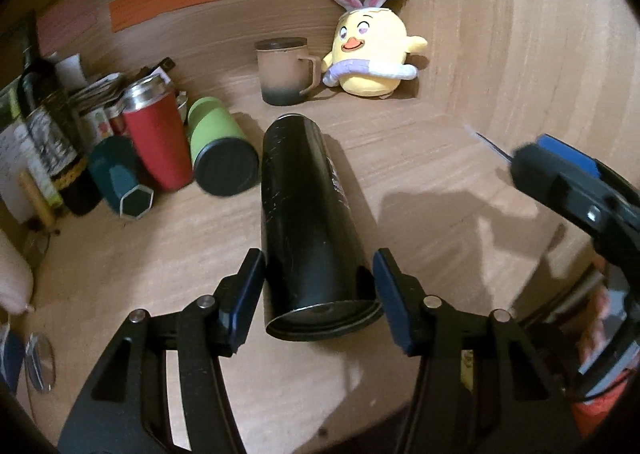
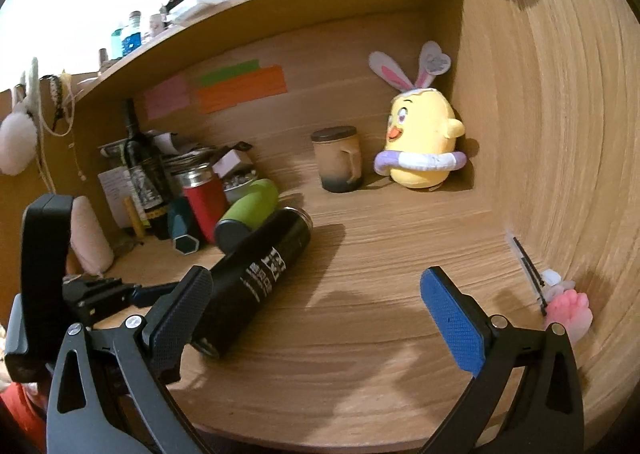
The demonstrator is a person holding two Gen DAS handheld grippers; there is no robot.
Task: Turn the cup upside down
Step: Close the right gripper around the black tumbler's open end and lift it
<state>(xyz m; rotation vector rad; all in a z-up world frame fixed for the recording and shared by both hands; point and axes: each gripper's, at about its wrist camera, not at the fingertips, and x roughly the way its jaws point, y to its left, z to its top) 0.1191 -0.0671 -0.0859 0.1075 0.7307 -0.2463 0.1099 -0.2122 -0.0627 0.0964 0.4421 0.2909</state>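
A tall black cylindrical metal cup (image 1: 304, 214) (image 2: 256, 286) is seen lying on its side on the wooden tabletop (image 1: 420, 182) (image 2: 360, 318), one end turned toward the left gripper (image 1: 320, 294). That end is flanked by the left gripper's spread blue pads, and no firm contact can be made out. The right gripper (image 2: 316, 314) is held spread wide beside the cup, with nothing between its pads. A green tumbler (image 1: 220, 146) (image 2: 250, 210) lies just beside the cup, and a yellow chick plush (image 1: 372, 50) (image 2: 422, 142) sits in the far corner.
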